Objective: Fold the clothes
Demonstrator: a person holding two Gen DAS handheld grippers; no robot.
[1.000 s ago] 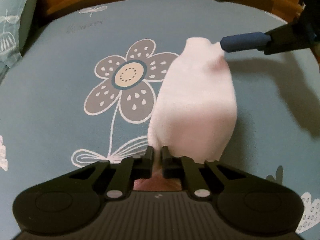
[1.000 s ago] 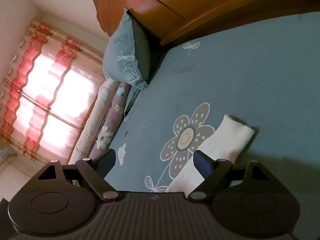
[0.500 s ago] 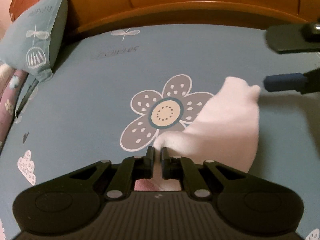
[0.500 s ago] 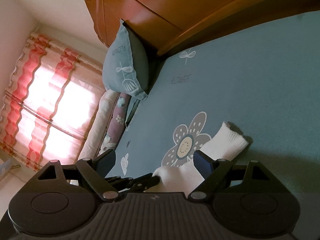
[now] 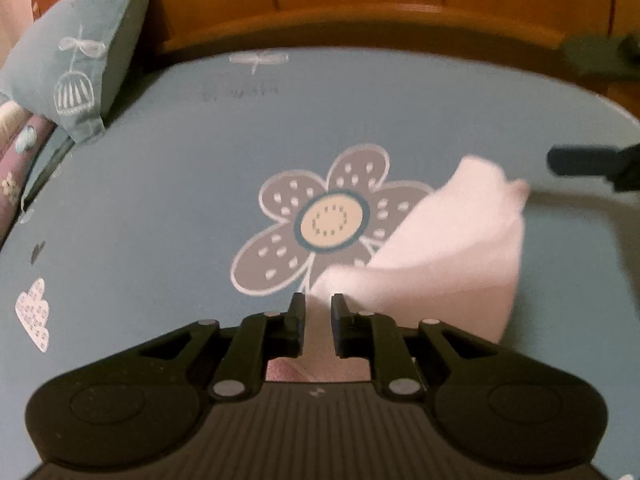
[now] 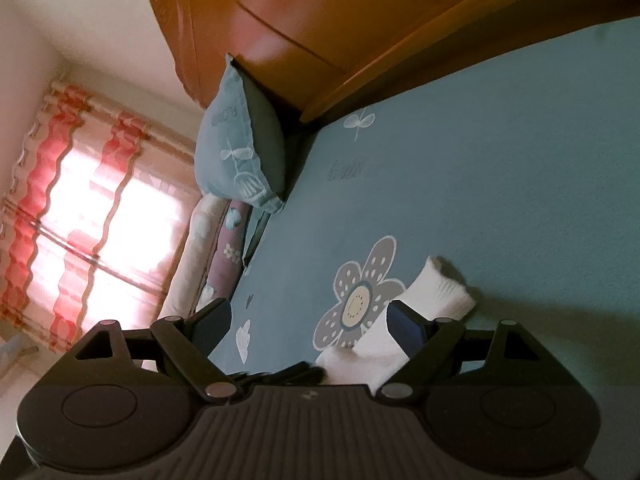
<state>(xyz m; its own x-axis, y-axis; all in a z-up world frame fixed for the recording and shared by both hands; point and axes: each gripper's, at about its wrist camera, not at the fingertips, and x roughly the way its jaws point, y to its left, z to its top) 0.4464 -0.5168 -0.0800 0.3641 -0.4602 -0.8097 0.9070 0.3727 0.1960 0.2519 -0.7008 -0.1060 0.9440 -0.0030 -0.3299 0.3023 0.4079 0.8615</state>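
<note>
A white sock (image 5: 452, 248) lies on the teal bed sheet (image 5: 160, 200), partly over a printed grey flower (image 5: 320, 220). My left gripper (image 5: 318, 308) is shut on the sock's near end, which is lifted and bunched, and white fabric fills the narrow gap between its fingers. The sock's far end rests on the sheet. In the right wrist view the sock (image 6: 440, 292) sits beside the right finger pad (image 6: 404, 328). My right gripper (image 6: 308, 324) is open wide with nothing in it. One of its blue fingers (image 5: 580, 162) shows to the right of the sock, apart from it.
A wooden headboard (image 5: 360, 0) runs along the far edge of the bed. A teal pillow (image 5: 72, 60) leans at the far left, with rolled bedding (image 6: 224, 256) beside it. A window with red-striped curtains (image 6: 80, 208) is on the left wall.
My left gripper has carried the sock's near end up and forward, so the sock is bunched and shorter. Its finger gap looks slightly wider. The right gripper's finger has drawn away from the sock's far end.
</note>
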